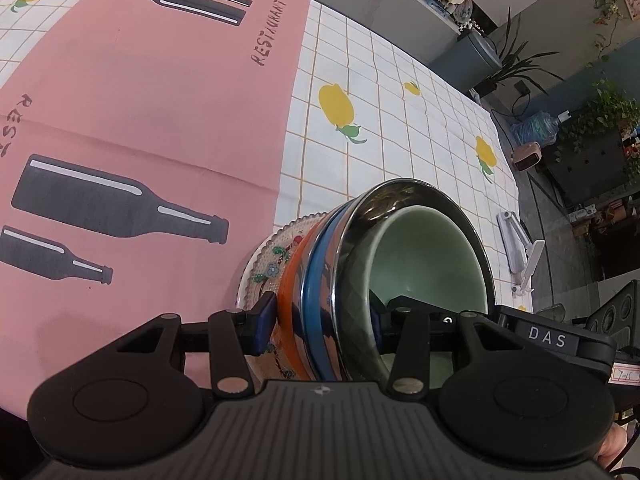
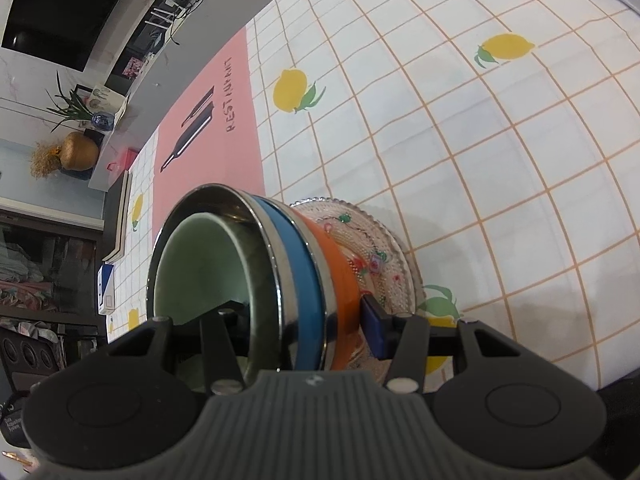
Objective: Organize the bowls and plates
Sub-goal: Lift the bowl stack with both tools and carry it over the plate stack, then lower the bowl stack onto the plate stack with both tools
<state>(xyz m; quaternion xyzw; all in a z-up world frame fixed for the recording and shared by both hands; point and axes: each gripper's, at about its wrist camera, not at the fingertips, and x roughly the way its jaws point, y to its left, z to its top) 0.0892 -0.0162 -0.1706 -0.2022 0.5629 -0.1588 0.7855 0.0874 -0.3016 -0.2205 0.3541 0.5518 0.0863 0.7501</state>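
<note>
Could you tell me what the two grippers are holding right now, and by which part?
Both hold the nested stack of bowls and plates by its rim edges: the left gripper and the right gripper each clamp it, one finger inside the green bowl, one behind the glass plate.

My left tongs (image 1: pixel 320 320) are matte black: ribbed grey housing with a small emblem, two round discs, silver rivets on the linkage arms, blue pads (image 1: pixel 264 322). My right tongs (image 2: pixel 304 320) look the same, blue pad (image 2: pixel 376 330) included.
</note>
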